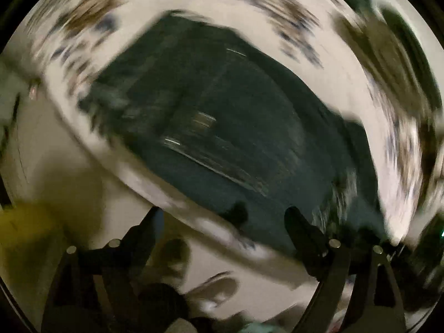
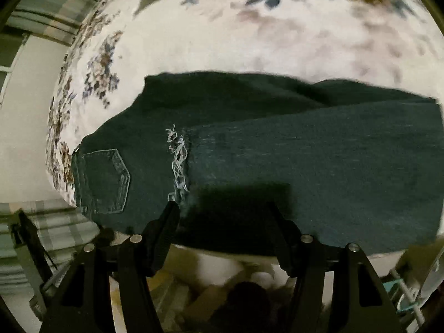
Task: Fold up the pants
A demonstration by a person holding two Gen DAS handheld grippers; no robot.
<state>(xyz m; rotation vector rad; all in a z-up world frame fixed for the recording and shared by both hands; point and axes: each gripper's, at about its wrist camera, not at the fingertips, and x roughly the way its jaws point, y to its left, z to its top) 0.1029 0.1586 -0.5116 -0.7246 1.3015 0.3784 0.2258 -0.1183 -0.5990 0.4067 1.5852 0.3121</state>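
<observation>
Dark denim pants [image 2: 277, 149] lie folded on a white floral cover [image 2: 222, 41]. A back pocket [image 2: 104, 180] shows at the left, and a frayed pale hem [image 2: 179, 161] lies across the middle. My right gripper [image 2: 223, 209] hovers over the pants' near edge, its jaws apart, casting a dark shadow on the cloth between them. The left wrist view is blurred by motion. There the pants [image 1: 222, 127] stretch diagonally across the floral cover [image 1: 194, 8]. My left gripper [image 1: 224, 219] stands wide open at their near edge with nothing between its fingers.
The cover's near edge drops to a pale floor [image 1: 83, 166]. Plaid fabric [image 2: 50, 230] hangs at the lower left of the right wrist view. A white wire rack [image 2: 405, 294] stands at the lower right. Blurred shapes [image 1: 213, 291] lie on the floor below the left gripper.
</observation>
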